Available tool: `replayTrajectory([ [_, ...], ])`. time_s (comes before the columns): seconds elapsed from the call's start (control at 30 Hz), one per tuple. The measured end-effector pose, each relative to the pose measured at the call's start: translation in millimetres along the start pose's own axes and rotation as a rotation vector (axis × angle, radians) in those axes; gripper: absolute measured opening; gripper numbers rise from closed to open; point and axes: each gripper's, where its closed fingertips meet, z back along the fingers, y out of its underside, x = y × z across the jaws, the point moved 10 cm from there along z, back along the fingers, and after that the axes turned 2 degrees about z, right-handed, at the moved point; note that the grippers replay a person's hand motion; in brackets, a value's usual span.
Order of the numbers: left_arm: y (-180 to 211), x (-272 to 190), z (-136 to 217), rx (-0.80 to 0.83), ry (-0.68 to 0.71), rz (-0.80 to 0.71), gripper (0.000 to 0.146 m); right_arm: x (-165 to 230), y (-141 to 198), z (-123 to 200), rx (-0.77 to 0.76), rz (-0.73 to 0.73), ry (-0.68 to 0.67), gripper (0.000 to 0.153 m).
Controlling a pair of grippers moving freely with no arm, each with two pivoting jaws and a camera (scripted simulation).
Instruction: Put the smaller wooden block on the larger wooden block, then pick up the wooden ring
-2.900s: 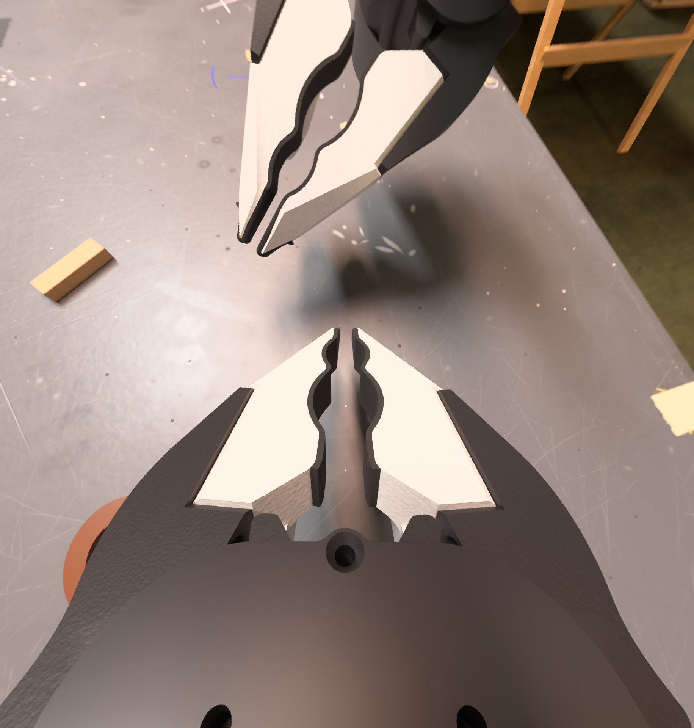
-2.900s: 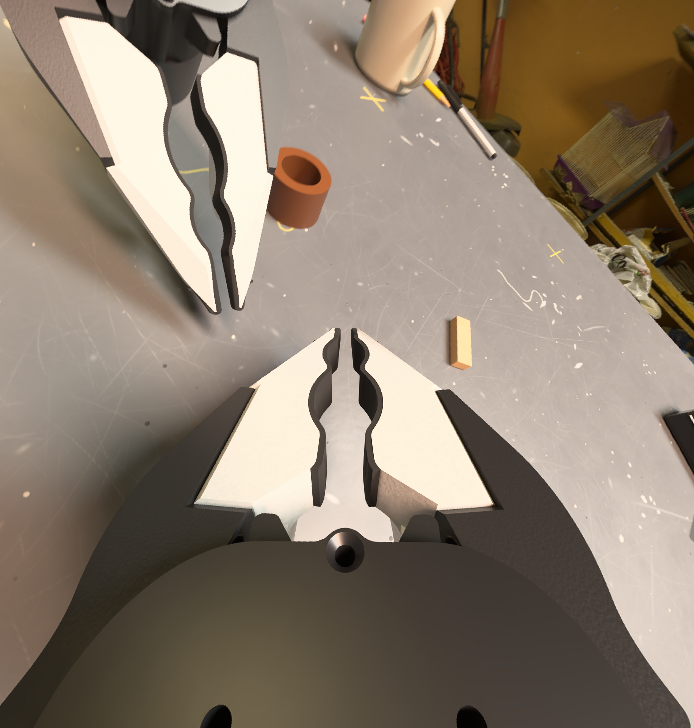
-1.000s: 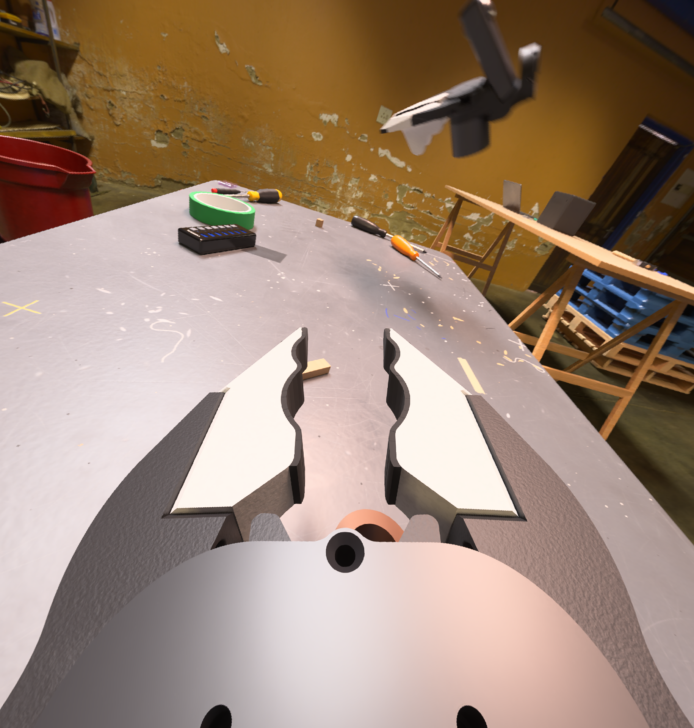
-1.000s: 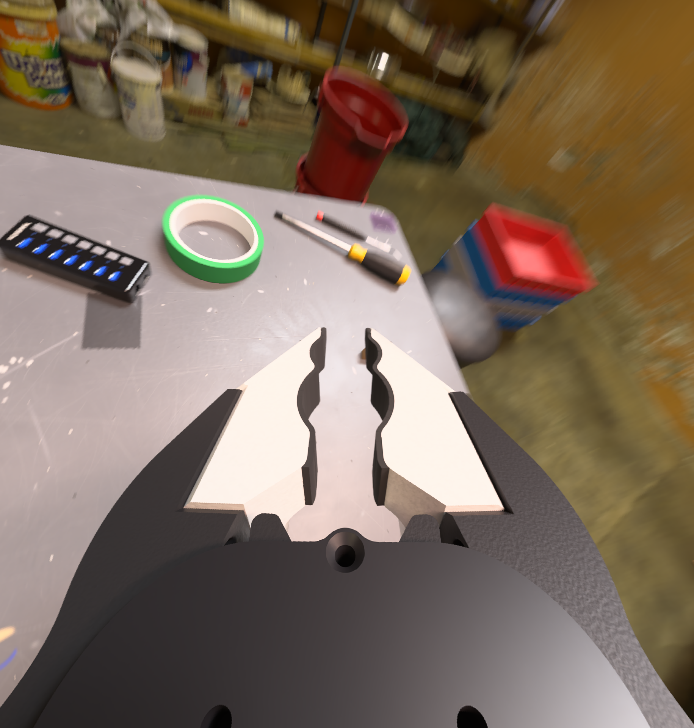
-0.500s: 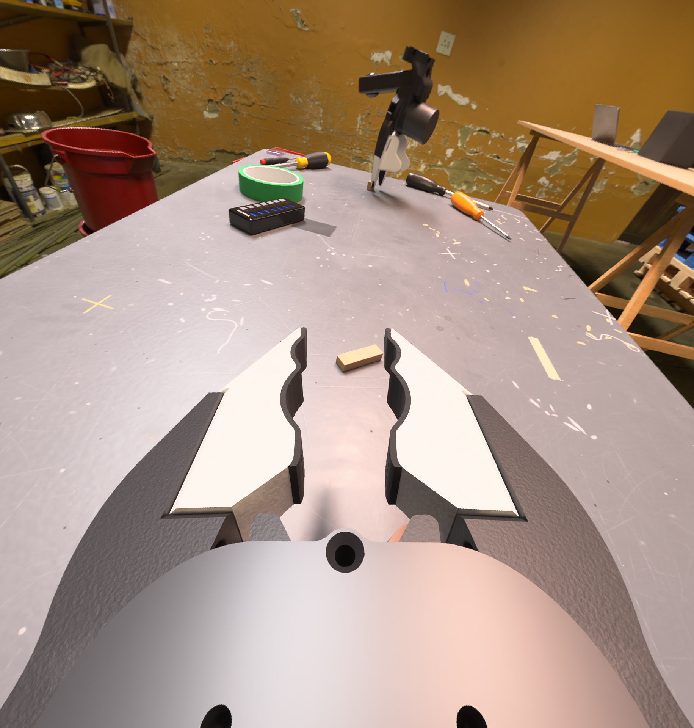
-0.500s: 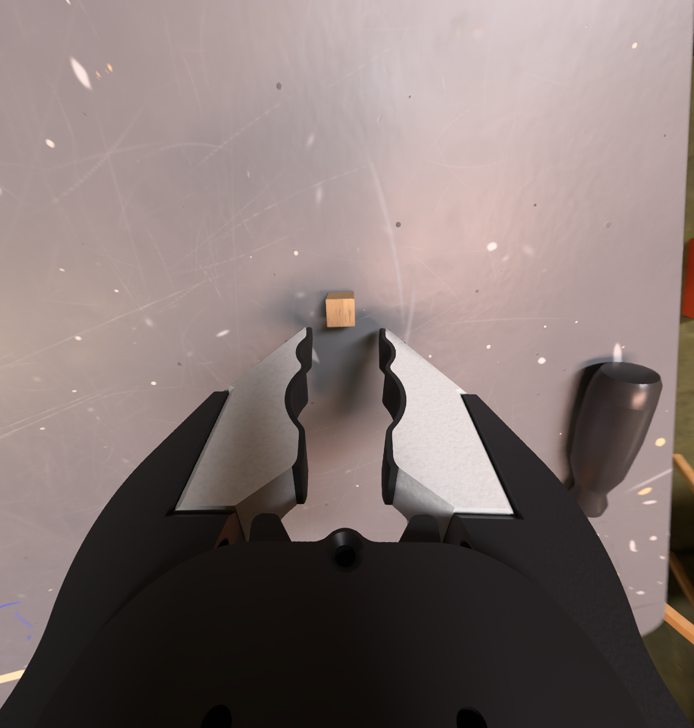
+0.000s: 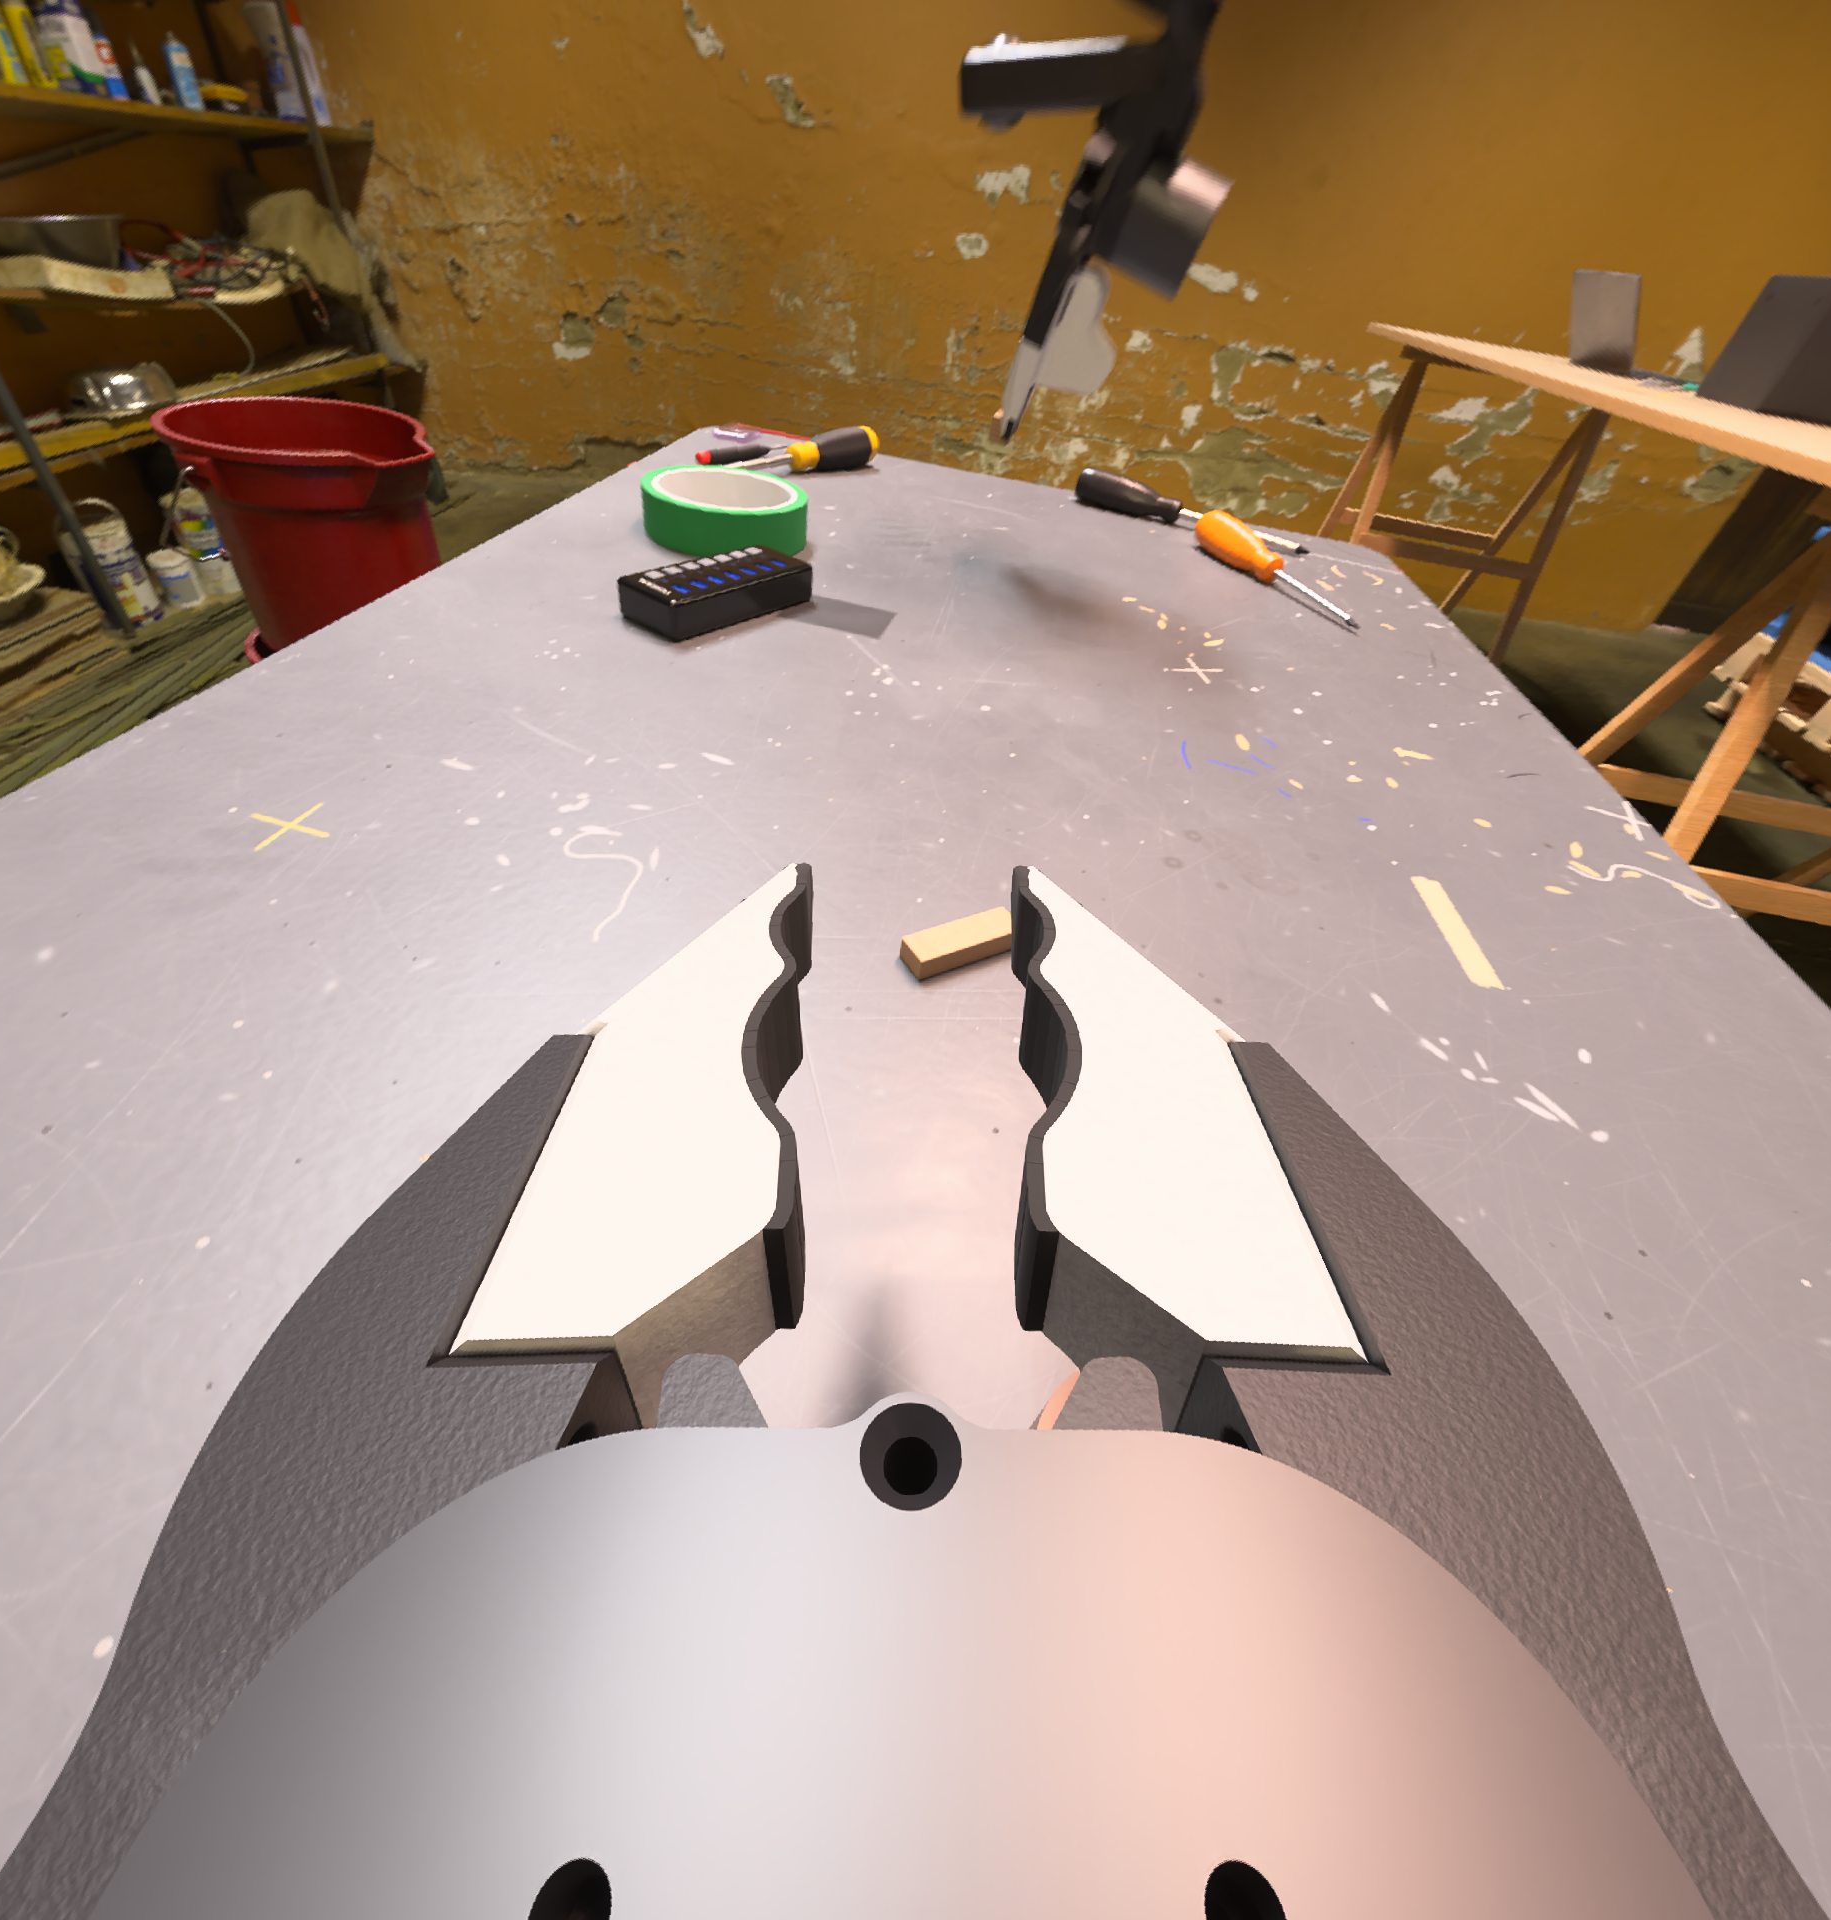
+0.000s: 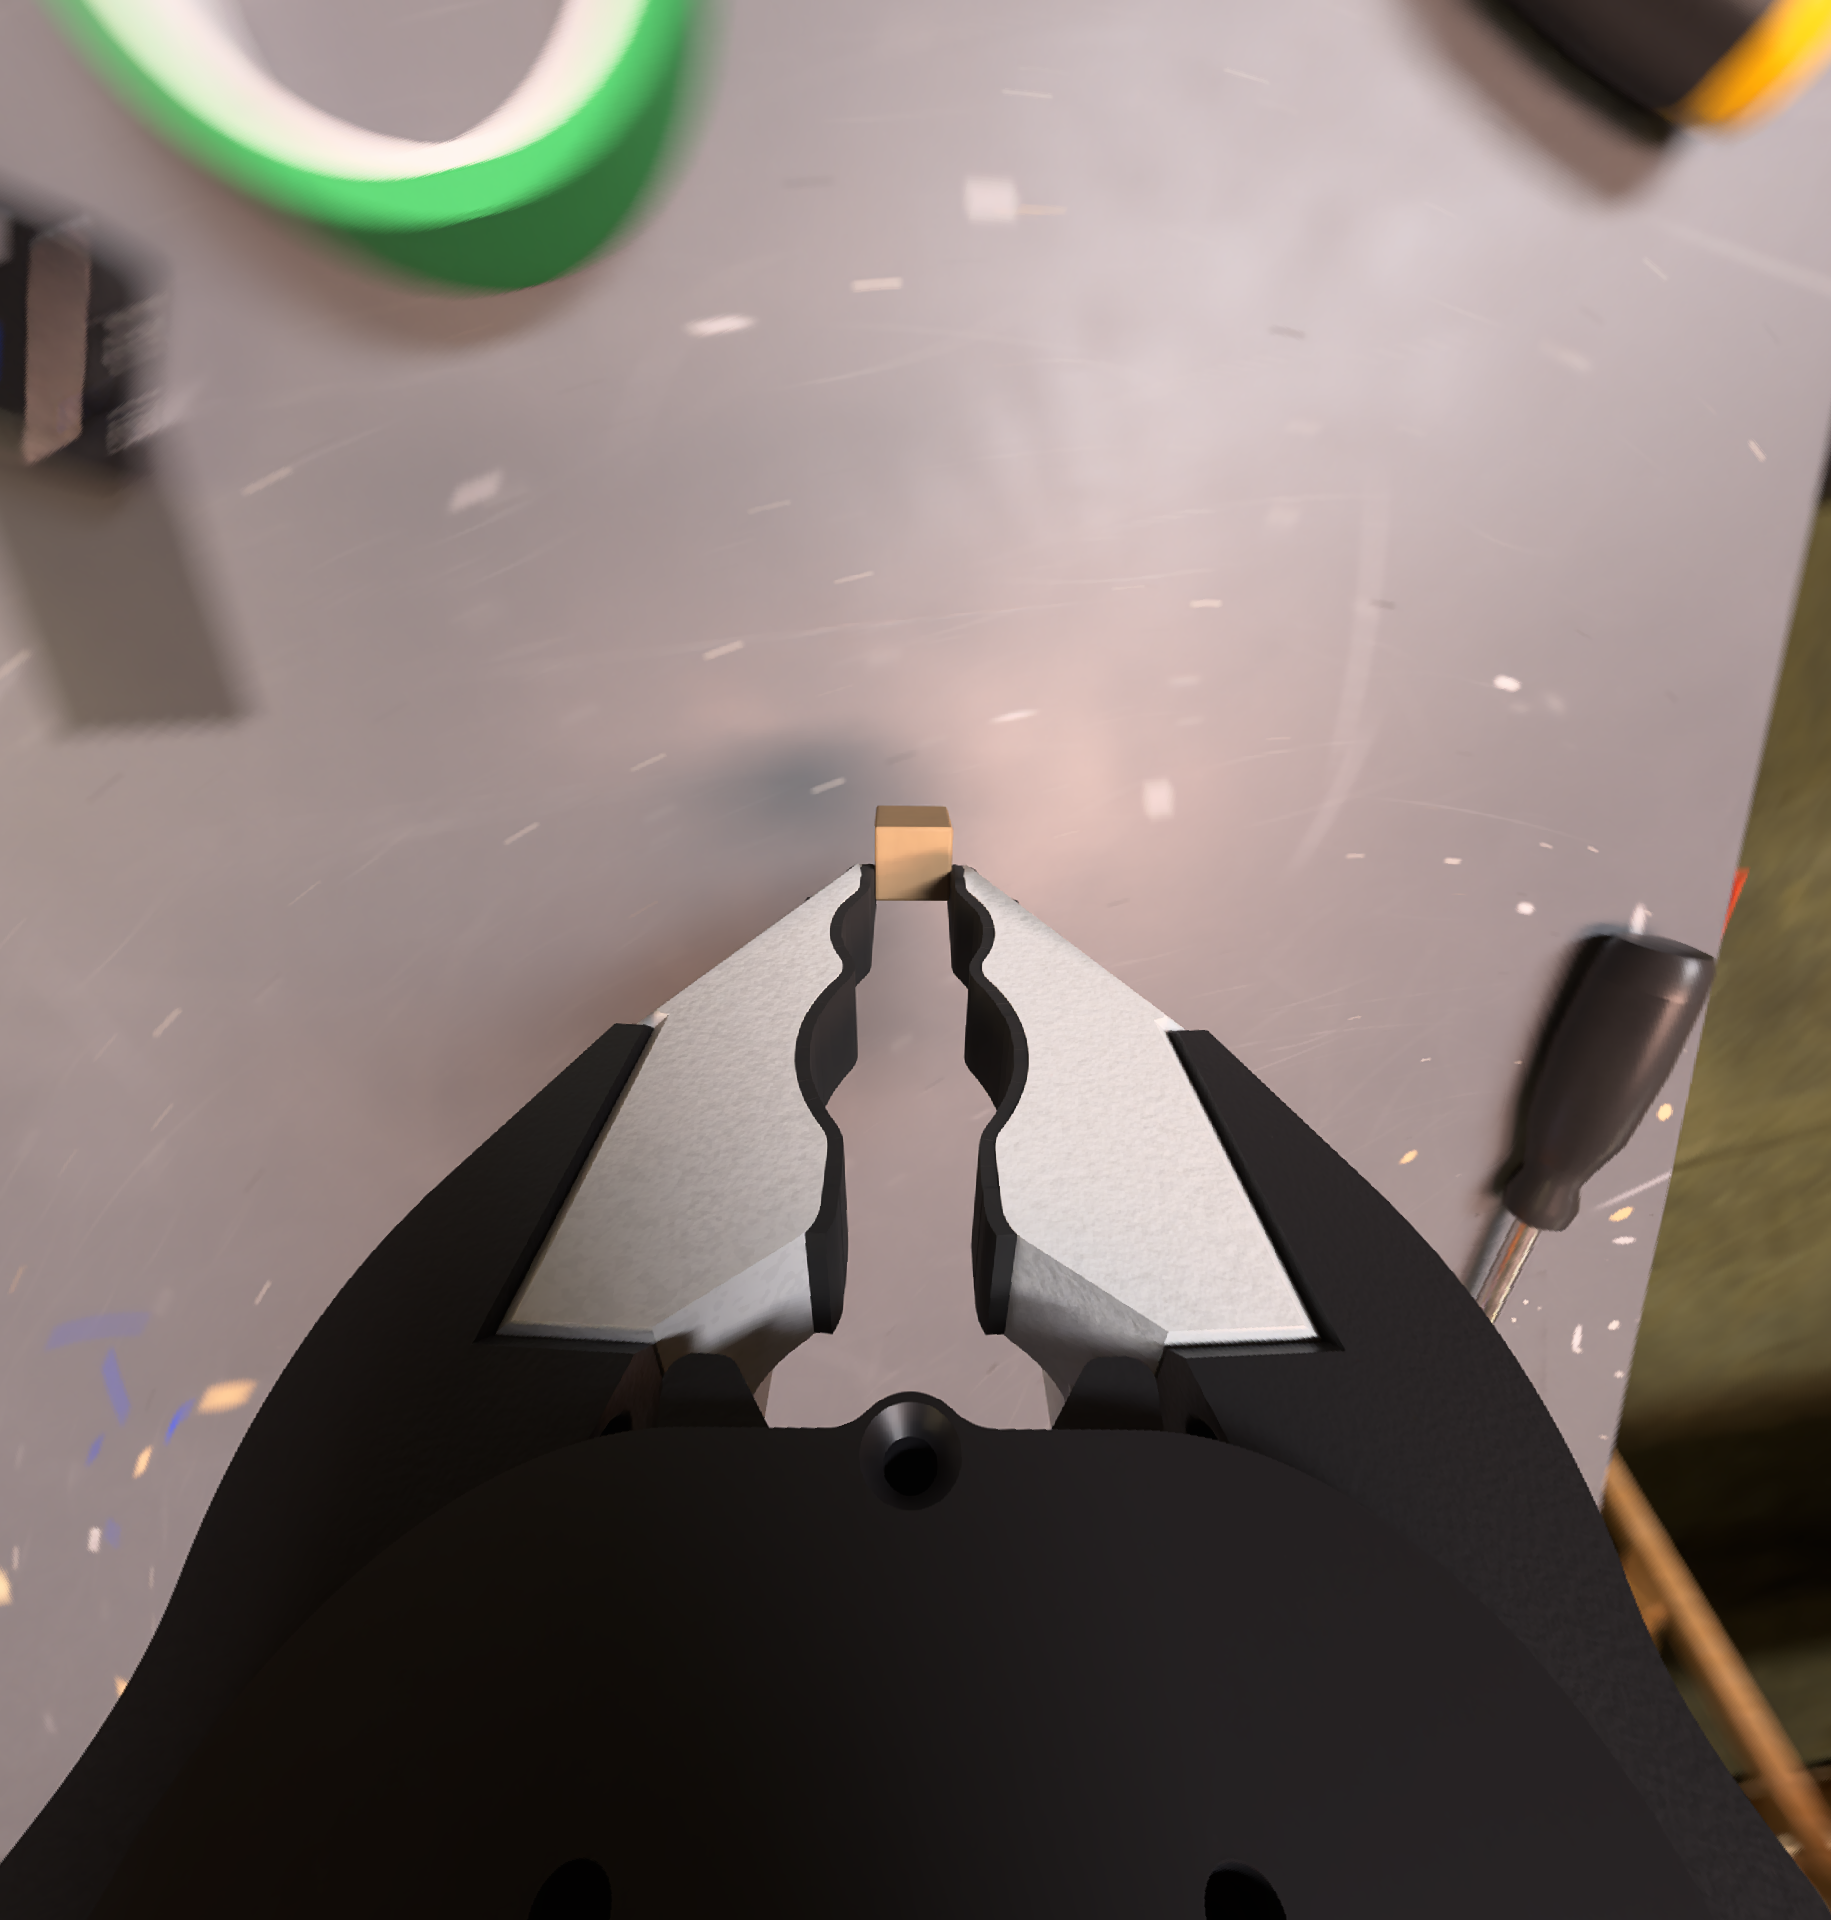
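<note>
My right gripper [image 8: 913,885] is shut on the smaller wooden block [image 8: 913,847], a small pale cube held at the fingertips above the grey table [image 8: 1098,468]. In the left wrist view the right gripper [image 7: 1010,421] hangs in the air over the table's far end. The larger wooden block [image 7: 956,940], flat and pale, lies on the table just past my left gripper's [image 7: 911,883] tips, close to the right finger. The left gripper is open and empty. Only a sliver of the reddish-brown wooden ring [image 7: 1054,1405] shows under the left gripper's body.
At the far end lie a green tape roll [image 7: 724,509], a black device with blue buttons [image 7: 713,597], and screwdrivers [image 7: 1238,556]. A black screwdriver handle [image 8: 1597,1070] lies near the table's right edge. A red bucket [image 7: 298,499] and a wooden trestle table [image 7: 1669,416] stand beside the table.
My right gripper has closed on the small cube and lifted it off the table, rising higher in the left wrist view. The left gripper has stayed open and shifted only slightly.
</note>
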Motion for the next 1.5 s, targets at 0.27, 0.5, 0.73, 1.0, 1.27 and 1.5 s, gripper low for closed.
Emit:
replayTrajectory([
  [0.27, 8, 3, 6, 0.014, -0.112, -0.010, 0.040, 278, 68, 54, -0.255, 0.567, -0.275, 0.013],
  [0.5, 7, 20, 24, -0.050, -0.243, 0.028, 0.040, 410, 85, -12, -0.290, 0.731, -0.446, 0.013],
  [0.73, 13, 24, 42, -0.097, -0.265, 0.078, 0.038, 427, 90, -16, -0.311, 0.744, -0.391, 0.014],
  [1.0, 24, -9, 51, -0.008, 0.093, -0.101, 0.061, 432, 118, 7, -0.522, 0.656, -0.420, 0.024],
  [1.27, 50, -44, 56, 0.339, 0.018, -0.186, 0.088, 480, 157, 20, -0.695, 0.691, -0.542, 0.023],
  [1.5, 59, -37, 45, 0.527, 0.023, -0.174, 0.068, 510, 168, 12, -0.661, 0.819, -0.604, 0.029],
])
